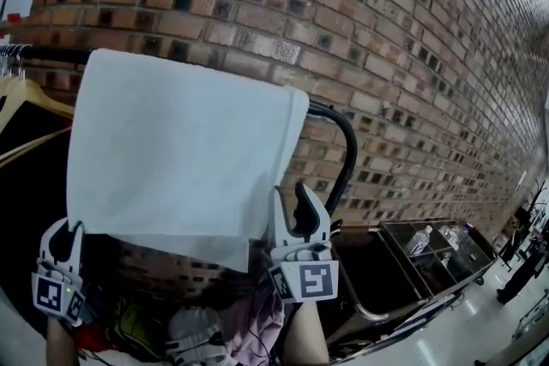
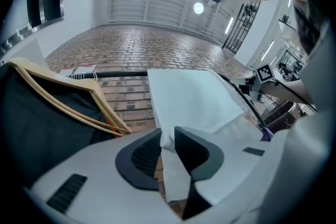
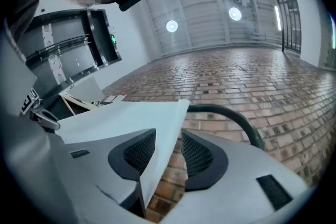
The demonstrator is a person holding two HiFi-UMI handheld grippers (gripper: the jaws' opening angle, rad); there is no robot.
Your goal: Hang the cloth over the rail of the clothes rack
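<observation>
The white cloth [image 1: 180,150] hangs over the black tube rail [image 1: 341,123], smooth and rectangular, its fold running along the rail and its hems pointing down. The left gripper [image 1: 67,229] pinches its lower left corner. The right gripper [image 1: 297,198] stands wide apart, with the cloth's right edge loose between its jaws.

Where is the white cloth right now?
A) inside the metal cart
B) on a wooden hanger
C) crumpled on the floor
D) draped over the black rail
D: the white cloth hangs folded over the black rail of the rack.
</observation>
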